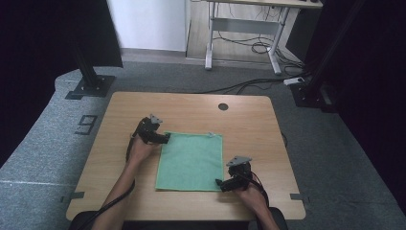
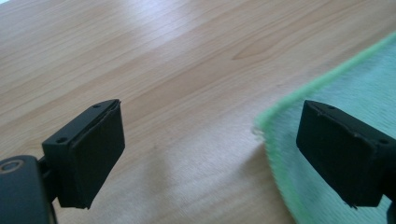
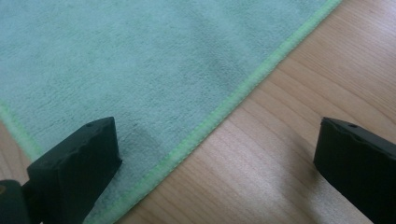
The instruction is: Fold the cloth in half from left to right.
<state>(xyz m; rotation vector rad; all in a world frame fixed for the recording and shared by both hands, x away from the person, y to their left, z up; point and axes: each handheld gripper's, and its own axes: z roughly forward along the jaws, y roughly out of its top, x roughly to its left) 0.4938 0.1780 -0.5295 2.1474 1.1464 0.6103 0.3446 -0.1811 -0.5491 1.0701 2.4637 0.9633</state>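
Note:
A green cloth (image 1: 191,161) lies flat in the middle of the wooden table (image 1: 119,120). My left gripper (image 1: 167,139) is open at the cloth's far left corner; in the left gripper view (image 2: 212,156) one jaw hangs over bare wood and the other over the cloth (image 2: 336,93), with the corner between them. My right gripper (image 1: 219,183) is open at the cloth's near right corner. In the right gripper view (image 3: 217,168) the cloth's (image 3: 140,60) stitched edge runs between the jaws, one above the fabric, one above the wood.
A round grommet hole (image 1: 223,106) sits near the table's far edge. Black frame posts (image 1: 88,72) stand on the carpet beyond the table's far corners, and a desk with cables (image 1: 244,43) is farther back. Bare wood surrounds the cloth.

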